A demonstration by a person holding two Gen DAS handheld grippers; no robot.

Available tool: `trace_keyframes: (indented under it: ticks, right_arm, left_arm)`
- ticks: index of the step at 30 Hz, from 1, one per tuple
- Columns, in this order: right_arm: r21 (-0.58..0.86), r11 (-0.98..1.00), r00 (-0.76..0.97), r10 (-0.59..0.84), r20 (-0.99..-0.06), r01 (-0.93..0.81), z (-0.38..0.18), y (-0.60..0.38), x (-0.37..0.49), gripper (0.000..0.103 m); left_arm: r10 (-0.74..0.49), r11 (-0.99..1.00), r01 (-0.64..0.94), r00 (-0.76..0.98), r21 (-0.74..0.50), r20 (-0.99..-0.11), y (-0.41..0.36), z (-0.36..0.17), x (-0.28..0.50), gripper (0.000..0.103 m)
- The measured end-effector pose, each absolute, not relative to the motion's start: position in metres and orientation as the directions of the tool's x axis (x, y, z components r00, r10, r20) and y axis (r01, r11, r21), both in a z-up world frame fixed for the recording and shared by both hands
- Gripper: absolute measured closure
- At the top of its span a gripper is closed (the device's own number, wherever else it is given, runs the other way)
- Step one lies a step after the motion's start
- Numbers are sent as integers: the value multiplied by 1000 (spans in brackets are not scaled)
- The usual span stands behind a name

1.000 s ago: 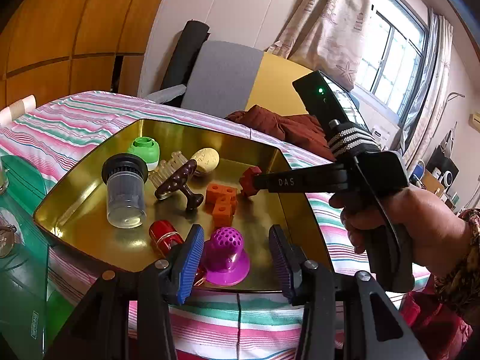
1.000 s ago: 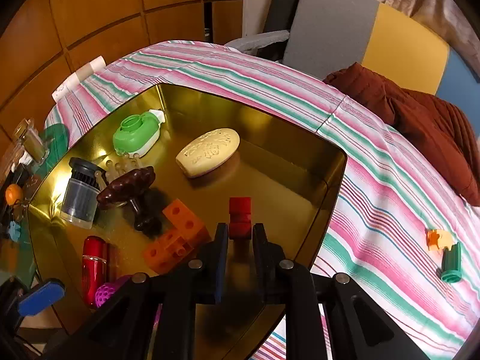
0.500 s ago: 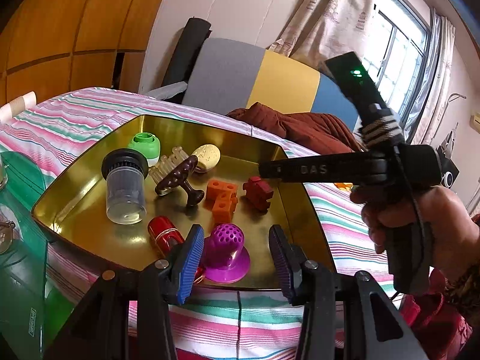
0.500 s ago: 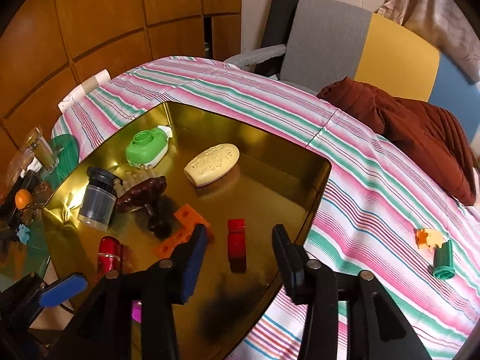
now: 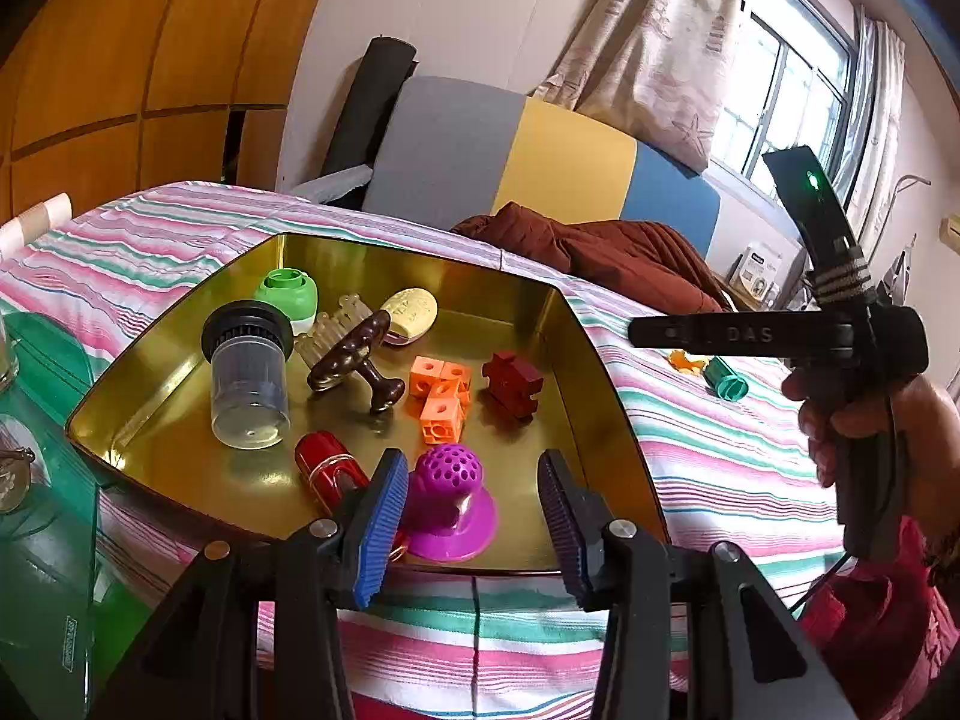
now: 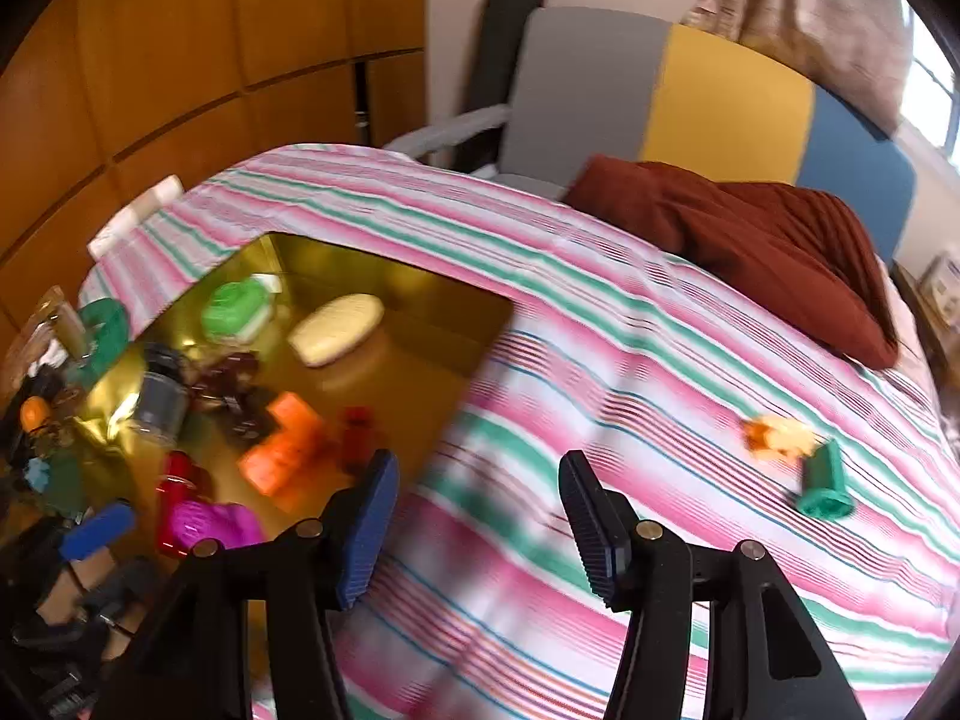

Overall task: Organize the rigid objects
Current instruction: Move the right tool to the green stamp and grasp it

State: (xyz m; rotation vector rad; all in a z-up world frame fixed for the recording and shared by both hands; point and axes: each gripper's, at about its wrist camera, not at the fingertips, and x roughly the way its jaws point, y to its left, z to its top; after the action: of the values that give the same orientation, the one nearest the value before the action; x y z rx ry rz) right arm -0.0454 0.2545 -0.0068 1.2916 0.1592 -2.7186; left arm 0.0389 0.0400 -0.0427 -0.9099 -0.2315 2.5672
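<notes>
A gold tray on the striped bedspread holds a dark red puzzle block, orange cubes, a purple domed toy, a red cylinder, a grey jar and several other pieces. My left gripper hangs open at the tray's near rim, the purple toy showing in its gap untouched. My right gripper is above the bedspread to the right of the tray; its jaws are opening with nothing between them. A green cylinder and an orange piece lie on the bedspread further right.
A brown-red blanket is bunched at the back of the bed, before a grey, yellow and blue headboard. A green glass table with small items stands left of the tray. A hand holds the right gripper.
The right gripper let go of the dark red block inside the tray, opened, and swung up and to the right over the bedspread. The left gripper stayed still.
</notes>
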Motion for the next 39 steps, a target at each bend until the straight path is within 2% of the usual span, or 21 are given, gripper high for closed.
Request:
trace_keyframes:
  ticks: [7, 20, 29, 36, 39]
  right_arm:
    - [-49, -998, -588, 15, -809, 41, -22, 315, -41, 41]
    - [-79, -982, -511, 156, -845, -170, -50, 419, -31, 41]
    - [5, -935, -469, 173, -866, -355, -54, 493, -9, 38]
    - [46, -914, -439, 149, -886, -402, -62, 524, -18, 36]
    - [74, -916, -477, 135, -868, -394, -56, 527, -32, 32]
  left_arm:
    - [423, -906, -342, -710, -250, -563, 49, -39, 44, 58]
    - [428, -895, -416, -705, -159, -565, 75, -31, 56, 58]
    - [462, -866, -484, -679, -125, -571, 103, -21, 55, 58]
    - [495, -831, -548, -648, -97, -579, 128, -18, 61, 57]
    - [501, -819, -567, -639, -83, -583, 134, -18, 64, 58]
